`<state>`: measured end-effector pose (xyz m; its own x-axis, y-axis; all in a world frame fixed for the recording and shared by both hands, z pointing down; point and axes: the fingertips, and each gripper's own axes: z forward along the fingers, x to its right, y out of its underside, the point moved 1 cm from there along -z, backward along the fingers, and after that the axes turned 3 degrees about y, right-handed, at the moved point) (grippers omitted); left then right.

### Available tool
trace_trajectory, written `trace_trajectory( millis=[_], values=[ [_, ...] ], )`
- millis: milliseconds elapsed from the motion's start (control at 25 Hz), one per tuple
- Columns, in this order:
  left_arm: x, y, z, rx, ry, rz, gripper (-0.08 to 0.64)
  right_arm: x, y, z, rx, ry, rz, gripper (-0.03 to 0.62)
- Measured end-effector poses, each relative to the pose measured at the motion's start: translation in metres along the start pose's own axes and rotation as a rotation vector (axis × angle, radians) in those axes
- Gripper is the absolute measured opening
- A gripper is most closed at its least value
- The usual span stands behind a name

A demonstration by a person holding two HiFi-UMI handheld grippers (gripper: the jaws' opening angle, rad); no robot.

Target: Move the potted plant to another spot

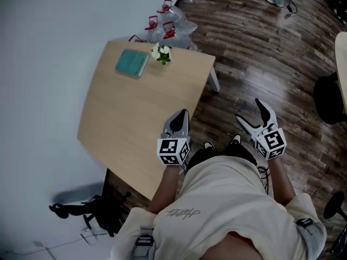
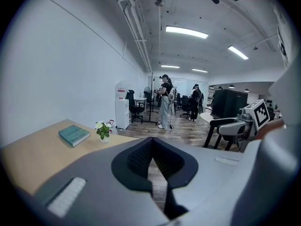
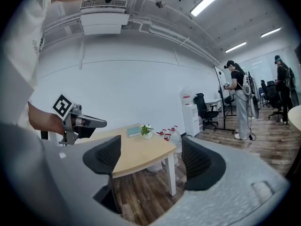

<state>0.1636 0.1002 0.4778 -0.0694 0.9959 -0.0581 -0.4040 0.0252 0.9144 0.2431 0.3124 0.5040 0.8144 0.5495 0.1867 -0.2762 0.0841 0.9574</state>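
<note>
Your left hand-held gripper (image 1: pixel 178 122) had its jaws pressed together with nothing between them, and it hung by the near edge of the counter (image 1: pixel 130 129). Your right hand-held gripper (image 1: pixel 250 115) was spread wide and empty, beside the counter and over the wooden floor. The plant (image 1: pixel 161 53) stood upright at the far end of the counter, just beside a green book (image 1: pixel 132 63), well apart from both grippers. So, as I judge it, the task was not yet begun: nothing was grasped and the plant was untouched. All was left to do: to reach the plant, close on its pot, lift it, and set it down on another spot.
</note>
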Motion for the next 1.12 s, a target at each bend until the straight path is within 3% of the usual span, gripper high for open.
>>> trace_trajectory(
  millis=[160, 600, 840, 1120],
  values=[
    [0.009, 0.003, 0.006, 0.000, 0.000, -0.036, 0.017, 0.005, 0.007, -0.006, -0.018, -0.020, -0.001, 0.403],
    [0.009, -0.004, 0.035, 0.007, -0.011, -0.038, 0.017, 0.037, 0.008, 0.000, 0.001, -0.023, 0.067, 0.397],
    [-0.014, -0.008, 0.053, 0.030, -0.022, -0.039, 0.017, 0.032, -0.001, 0.037, -0.027, -0.066, -0.037, 0.396],
    [-0.042, -0.018, 0.096, 0.048, -0.021, -0.077, 0.017, 0.044, -0.025, 0.085, -0.046, -0.102, -0.067, 0.396]
  ],
)
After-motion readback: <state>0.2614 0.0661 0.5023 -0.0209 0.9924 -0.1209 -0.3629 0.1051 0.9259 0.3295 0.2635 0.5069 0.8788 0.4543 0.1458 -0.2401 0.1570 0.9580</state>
